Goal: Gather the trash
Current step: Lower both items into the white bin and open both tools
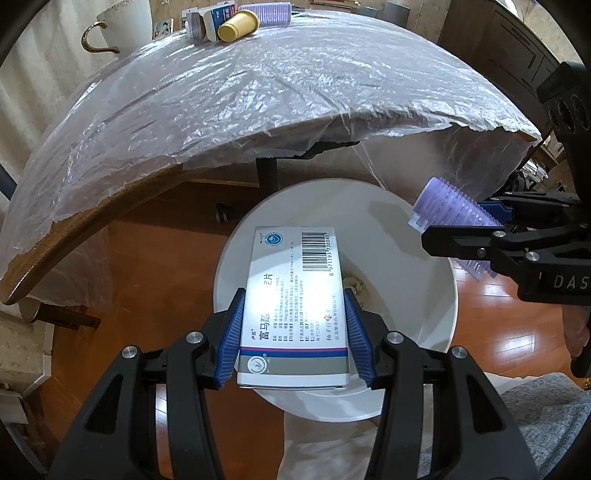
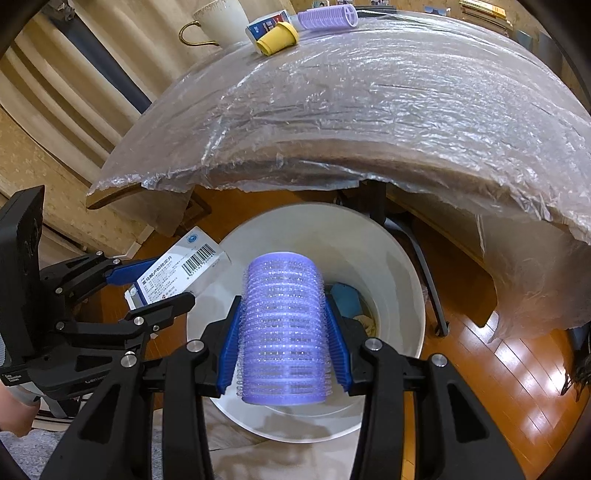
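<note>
Two cylindrical purple hair rollers with bristly ridges are in sight: one [image 2: 284,332] over the bin and a second [image 2: 327,16] at the far end of the table. There are two printed cardboard medicine boxes, one white with a barcode [image 1: 295,306] and one blue and white [image 2: 267,26] on the table, plus a single yellow paper cup [image 2: 277,37] lying on its side. One round white plastic bin [image 2: 402,280], one white mug with a gold handle [image 2: 221,22], one table under clear plastic sheeting [image 2: 369,110] and two black grippers with blue pads, left [image 1: 293,339] and right [image 2: 284,339], complete the count
</note>
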